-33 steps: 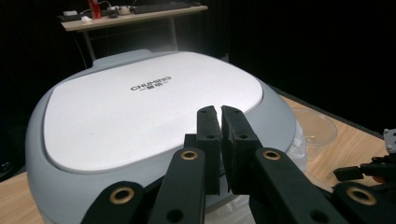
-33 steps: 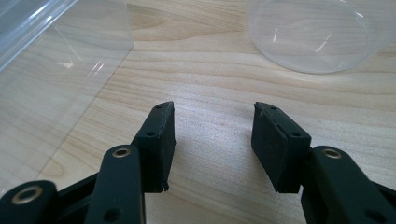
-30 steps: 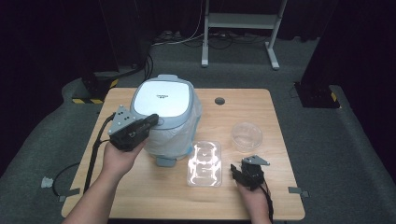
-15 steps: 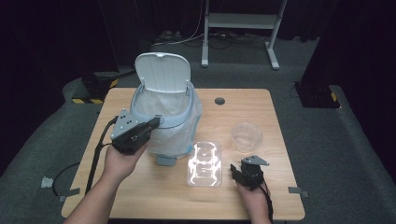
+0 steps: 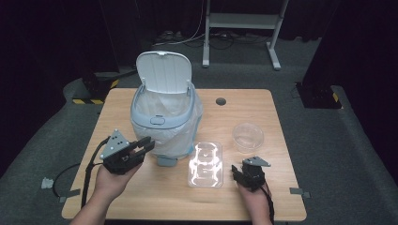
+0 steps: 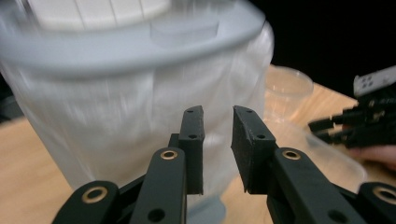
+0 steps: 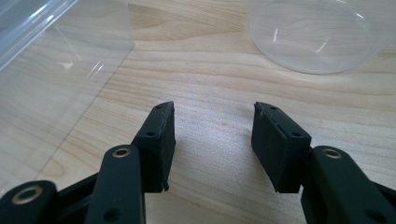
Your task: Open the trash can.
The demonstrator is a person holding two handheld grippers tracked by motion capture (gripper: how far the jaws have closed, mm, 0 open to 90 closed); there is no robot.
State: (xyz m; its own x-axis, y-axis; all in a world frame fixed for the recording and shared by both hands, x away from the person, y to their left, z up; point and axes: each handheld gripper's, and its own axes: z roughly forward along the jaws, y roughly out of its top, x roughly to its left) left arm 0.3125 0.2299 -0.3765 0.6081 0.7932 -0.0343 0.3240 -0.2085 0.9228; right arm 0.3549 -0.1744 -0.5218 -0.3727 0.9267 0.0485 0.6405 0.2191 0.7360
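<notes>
Your left gripper [image 5: 141, 148] has just been opening, nothing between its jaws, at 9 o'clock beside the grey-rimmed bin with white liner [image 5: 164, 124], its lid up. Your right gripper [image 5: 239, 174] rests open and empty at 5 o'clock, near the clear plastic tray [image 5: 205, 164].

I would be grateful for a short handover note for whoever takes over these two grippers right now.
Left gripper: jaws have just been opening, nothing between them, in front of the bin.
Right gripper: open, empty, low over the table beside the clear tray.
Things: bin with its liner stands at the table's back left; the clear tray lies in front of it; the clear cup stands right of the tray.
Done: bin lid is up.
Left: tray and cup probably still go into the bin.
</notes>
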